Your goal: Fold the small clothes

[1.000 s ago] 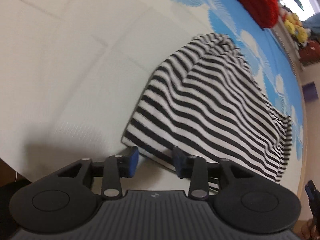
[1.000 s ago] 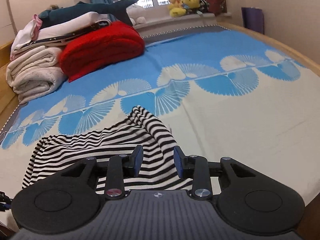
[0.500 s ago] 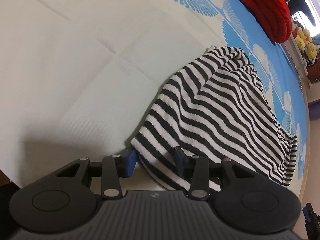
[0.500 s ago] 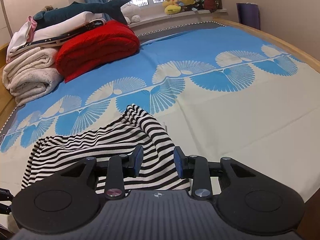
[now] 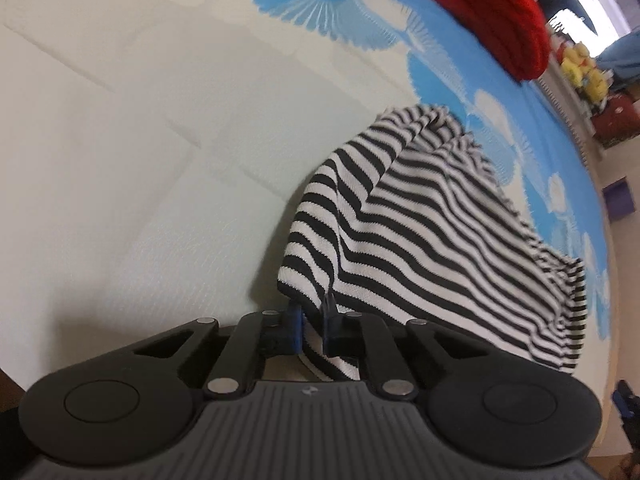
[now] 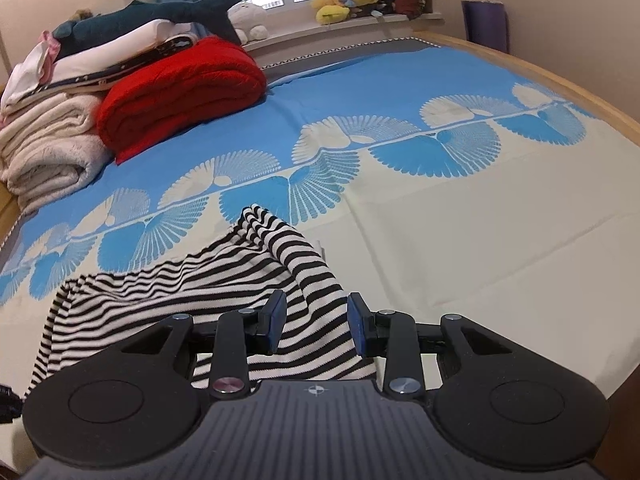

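Striped black-and-white cloth, a small garment (image 5: pixel 420 240), lies rumpled on the bed (image 5: pixel 120 140) ahead of the left hand-held gripper (image 5: pixel 311 320) in the left wrist view. Its jaws have just been closing and are now clamped on the near corner of the garment, the cloth pinched between the blue pads (image 5: pixel 296 322). From that corner the fabric rises ahead and to the right. A folded red blanket (image 5: pixel 480 0) lies far ahead to the right.

In the right wrist view, the right hand-held gripper (image 6: pixel 316 322) hovers with its jaws apart over the near edge of the garment (image 6: pixel 168 292). Striped cloth shows between the pads (image 6: pixel 276 320), which do not press on it. The garment stretches ahead and to the left on the cream part of the bed (image 6: pixel 480 260). Far ahead to the left are the red blanket (image 6: pixel 180 96), a stack of pale folded blankets (image 6: pixel 48 152) and a plush shark (image 6: pixel 160 16).
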Demonstrator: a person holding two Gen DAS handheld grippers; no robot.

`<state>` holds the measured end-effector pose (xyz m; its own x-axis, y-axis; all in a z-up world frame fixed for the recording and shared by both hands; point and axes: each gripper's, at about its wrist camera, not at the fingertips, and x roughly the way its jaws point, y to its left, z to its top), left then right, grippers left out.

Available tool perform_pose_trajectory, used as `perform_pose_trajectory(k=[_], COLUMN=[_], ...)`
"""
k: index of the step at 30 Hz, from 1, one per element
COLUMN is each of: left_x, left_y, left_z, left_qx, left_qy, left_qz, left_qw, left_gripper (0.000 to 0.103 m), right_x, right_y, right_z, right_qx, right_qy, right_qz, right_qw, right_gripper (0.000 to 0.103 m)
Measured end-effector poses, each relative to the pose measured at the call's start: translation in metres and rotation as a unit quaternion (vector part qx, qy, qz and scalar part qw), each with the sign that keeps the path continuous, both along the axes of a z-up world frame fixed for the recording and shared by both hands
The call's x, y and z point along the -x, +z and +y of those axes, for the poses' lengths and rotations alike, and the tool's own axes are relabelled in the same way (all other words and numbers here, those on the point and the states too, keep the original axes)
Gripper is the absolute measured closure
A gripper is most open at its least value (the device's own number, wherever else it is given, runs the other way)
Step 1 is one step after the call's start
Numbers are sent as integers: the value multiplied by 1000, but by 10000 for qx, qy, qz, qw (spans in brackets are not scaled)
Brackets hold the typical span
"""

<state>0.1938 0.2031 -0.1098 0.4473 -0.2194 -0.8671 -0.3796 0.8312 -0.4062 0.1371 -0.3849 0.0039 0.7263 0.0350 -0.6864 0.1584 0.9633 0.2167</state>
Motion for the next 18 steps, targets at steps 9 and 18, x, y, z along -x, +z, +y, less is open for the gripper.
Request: perform_pose_trajectory(k=[9,18], left_x=[35,38], left_y=[19,38], left_z=[32,22], left_qx=[-634,-1250], left_qy=[428,173], left_qz=[41,-201], left_qw=[9971,9918], left_gripper=[94,94], right_x=[-11,-19], right_y=[-3,-7], right_z=[16,20], right_qx=[-8,185], right_qy=[14,135], right_qz=[48,139], right_qw=[10000,9996], right_gripper=[68,68])
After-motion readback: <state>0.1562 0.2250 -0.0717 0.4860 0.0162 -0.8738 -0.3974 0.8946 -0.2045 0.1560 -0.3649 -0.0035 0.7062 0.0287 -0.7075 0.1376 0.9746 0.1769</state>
